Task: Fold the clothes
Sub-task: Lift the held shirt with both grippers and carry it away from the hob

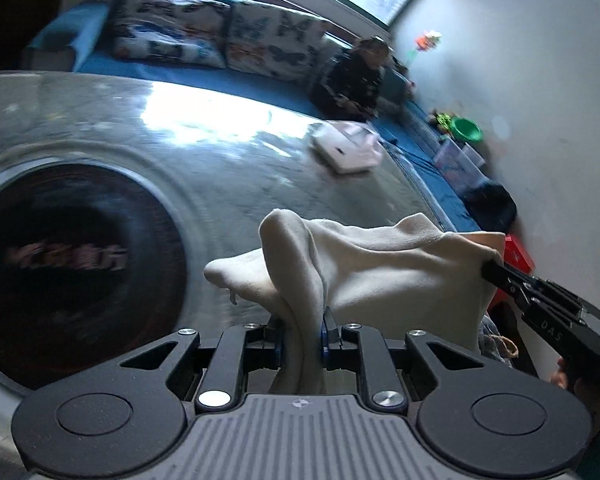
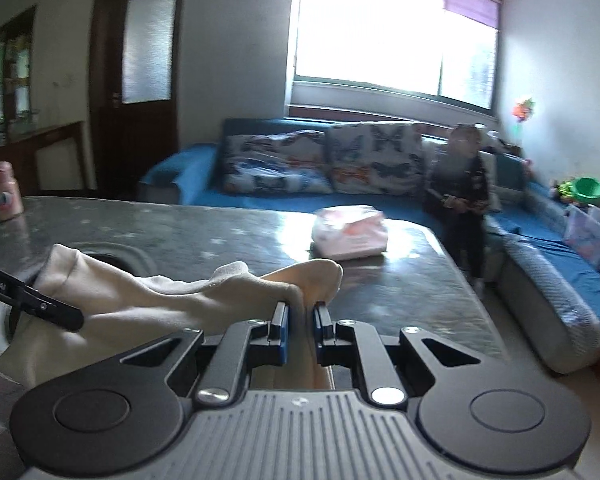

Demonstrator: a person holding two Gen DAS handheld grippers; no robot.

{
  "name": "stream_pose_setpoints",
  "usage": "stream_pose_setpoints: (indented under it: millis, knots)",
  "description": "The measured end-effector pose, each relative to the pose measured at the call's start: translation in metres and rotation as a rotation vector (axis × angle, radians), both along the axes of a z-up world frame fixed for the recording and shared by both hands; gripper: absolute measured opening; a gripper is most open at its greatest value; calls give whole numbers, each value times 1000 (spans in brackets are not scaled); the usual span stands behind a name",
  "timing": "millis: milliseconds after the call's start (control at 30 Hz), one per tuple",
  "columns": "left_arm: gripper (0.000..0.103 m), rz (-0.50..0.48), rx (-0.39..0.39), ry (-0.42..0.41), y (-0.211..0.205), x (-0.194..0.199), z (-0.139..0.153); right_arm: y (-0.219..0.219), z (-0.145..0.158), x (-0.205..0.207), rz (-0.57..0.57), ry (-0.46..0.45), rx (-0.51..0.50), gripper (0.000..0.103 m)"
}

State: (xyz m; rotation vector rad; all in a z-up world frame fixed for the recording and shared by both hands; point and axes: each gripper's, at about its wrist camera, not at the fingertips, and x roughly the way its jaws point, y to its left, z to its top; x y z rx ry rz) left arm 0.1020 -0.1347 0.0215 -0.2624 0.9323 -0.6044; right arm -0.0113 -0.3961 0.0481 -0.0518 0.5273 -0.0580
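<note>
one cream cloth (image 1: 380, 268), 2 grippers, l (image 1: 302, 336) & r (image 2: 300, 320), both clamped on it.

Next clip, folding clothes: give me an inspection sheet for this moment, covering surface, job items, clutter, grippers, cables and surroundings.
Surface: glossy grey table with a dark round inset.
Job's things: cream garment, lifted between both grippers.
Clutter: white-pink packet; pink bottle at the table edge.
Grippers: left gripper and right gripper both shut on the garment.
Cables: nothing seen.
Surroundings: blue sofa with butterfly cushions, a seated person, window, dark door.
</note>
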Motion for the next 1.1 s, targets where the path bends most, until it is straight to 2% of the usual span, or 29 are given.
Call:
stream_pose_setpoints:
  millis: [267,367,467,533,633,767,933,1100]
  knots:
    - [19,-74,28,14,-51,14,-15,-39,-23,9,-94,54,1,11]
    - [26,-55,63,26,-59,20,-27,-55,-41,16,-130,87,23,12]
    - [38,-27,93,33,-56,25,-34,-61,-56,25,-150,117,19,14]
    - [41,-16,104,28,-51,26,-36,-62,-63,27,-159,129,11,18]
    - [41,-15,115,-20,-47,20,-30,-55,-63,24,-134,123,-27,19]
    - [39,-41,91,-75,-52,10,-20,-37,-64,27,-42,138,9,27]
    - [39,-151,57,-83,-71,-6,-23,-15,-80,47,34,176,44,28]
    - [39,-223,59,-69,-85,-13,-35,-8,-89,63,47,178,58,30]
